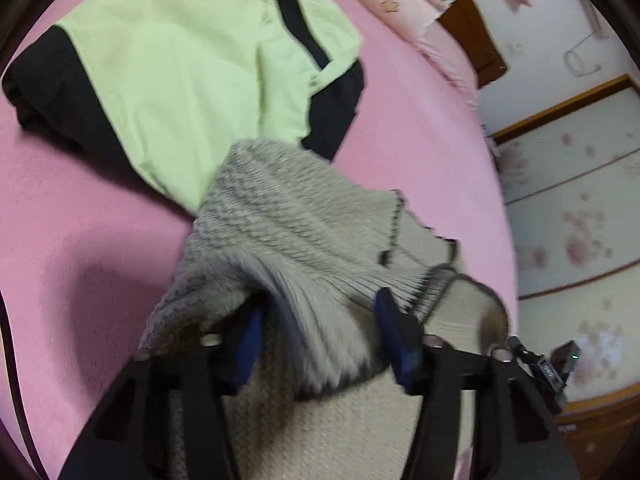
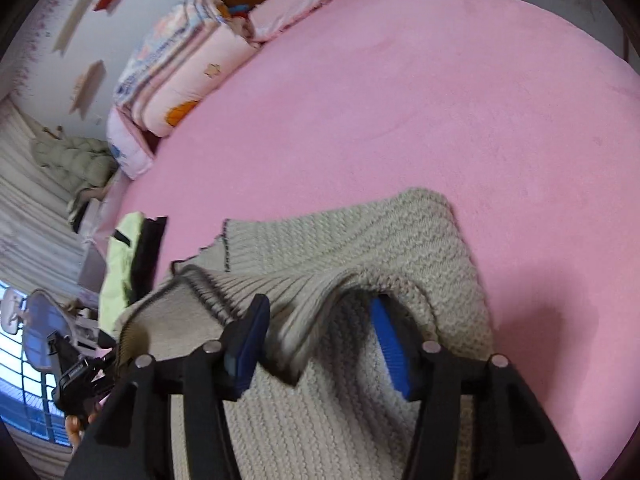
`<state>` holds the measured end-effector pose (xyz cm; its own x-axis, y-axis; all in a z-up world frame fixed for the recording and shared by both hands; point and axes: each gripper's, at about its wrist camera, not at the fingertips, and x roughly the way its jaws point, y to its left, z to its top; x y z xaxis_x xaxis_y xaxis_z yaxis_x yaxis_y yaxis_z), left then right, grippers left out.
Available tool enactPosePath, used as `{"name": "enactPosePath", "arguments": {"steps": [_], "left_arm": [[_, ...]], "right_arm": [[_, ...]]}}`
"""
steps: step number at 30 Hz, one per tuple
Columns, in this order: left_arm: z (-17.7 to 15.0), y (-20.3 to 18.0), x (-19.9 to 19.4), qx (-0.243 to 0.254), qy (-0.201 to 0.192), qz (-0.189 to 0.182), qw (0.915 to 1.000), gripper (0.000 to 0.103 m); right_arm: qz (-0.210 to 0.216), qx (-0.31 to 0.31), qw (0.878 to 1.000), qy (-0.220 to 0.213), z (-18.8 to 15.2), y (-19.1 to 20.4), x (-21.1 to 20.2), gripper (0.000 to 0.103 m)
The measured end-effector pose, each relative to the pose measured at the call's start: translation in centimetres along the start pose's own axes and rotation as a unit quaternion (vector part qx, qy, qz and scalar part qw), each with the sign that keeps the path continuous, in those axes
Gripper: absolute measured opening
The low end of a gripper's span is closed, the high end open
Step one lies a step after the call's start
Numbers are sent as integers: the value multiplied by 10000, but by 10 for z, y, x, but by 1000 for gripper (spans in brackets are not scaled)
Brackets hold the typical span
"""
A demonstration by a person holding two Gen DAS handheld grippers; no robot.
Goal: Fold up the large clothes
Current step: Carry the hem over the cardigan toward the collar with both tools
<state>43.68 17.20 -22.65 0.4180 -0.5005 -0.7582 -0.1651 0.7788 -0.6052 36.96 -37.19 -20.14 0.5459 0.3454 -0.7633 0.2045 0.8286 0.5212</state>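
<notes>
A grey knitted sweater (image 1: 288, 224) lies partly folded on the pink bed (image 1: 80, 220). My left gripper (image 1: 320, 332) is open, its blue pads (image 1: 250, 344) apart, with a ribbed fold of the sweater draped between them. In the right wrist view the same sweater (image 2: 400, 240) lies on the bed (image 2: 400, 100). My right gripper (image 2: 320, 340) is open too, its blue pads (image 2: 390, 348) wide apart, with a ribbed fold hanging loose between them. The other gripper (image 2: 76, 376) shows at the lower left.
A folded lime-green and black jacket (image 1: 180, 68) lies on the bed just beyond the sweater, also in the right wrist view (image 2: 128, 264). Folded pink quilts and pillows (image 2: 188, 68) are stacked at the headboard. Sliding doors with flowers (image 1: 572, 220) stand beside the bed.
</notes>
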Motion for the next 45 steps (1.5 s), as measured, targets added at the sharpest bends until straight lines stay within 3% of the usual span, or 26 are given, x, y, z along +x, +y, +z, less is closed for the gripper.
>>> {"name": "enactPosePath", "arguments": {"steps": [4, 7, 12, 16, 21, 27, 30, 36, 40, 45], "left_arm": [[-1, -13, -30, 341, -338, -89, 9988, 83], [2, -23, -45, 681, -500, -174, 9963, 83], [3, -32, -36, 1363, -431, 502, 9885, 83], [-1, -19, -26, 1677, -299, 661, 9832, 83], [-1, -18, -8, 2058, -201, 840, 9748, 83], [10, -20, 4, 2078, -237, 976, 9730, 83], [15, -22, 7, 2123, -282, 1002, 9716, 83], [16, -29, 18, 2309, -386, 1124, 9657, 83], [18, -31, 24, 2326, -408, 1193, 9644, 83], [23, -33, 27, 2276, -512, 1212, 9648, 79]], "right_arm": [[111, -268, 9994, -188, 5, -1, -20, 54], [-199, -833, 9960, -247, 6, 8, -22, 54], [-551, -1784, 9823, -173, 2, 24, -9, 54], [-629, -2626, 9625, -276, -8, 40, -15, 54], [-1064, -3557, 9282, -248, -23, 47, -15, 54], [-1257, -4254, 8962, -56, -28, 52, -2, 54], [-1264, -4436, 8872, 86, -30, 50, 0, 54], [-1234, -4456, 8865, 203, -30, 36, -10, 54], [-1472, -4428, 8843, 179, -30, 24, -5, 54], [-1512, -4175, 8960, 27, -13, 32, 19, 54]]}}
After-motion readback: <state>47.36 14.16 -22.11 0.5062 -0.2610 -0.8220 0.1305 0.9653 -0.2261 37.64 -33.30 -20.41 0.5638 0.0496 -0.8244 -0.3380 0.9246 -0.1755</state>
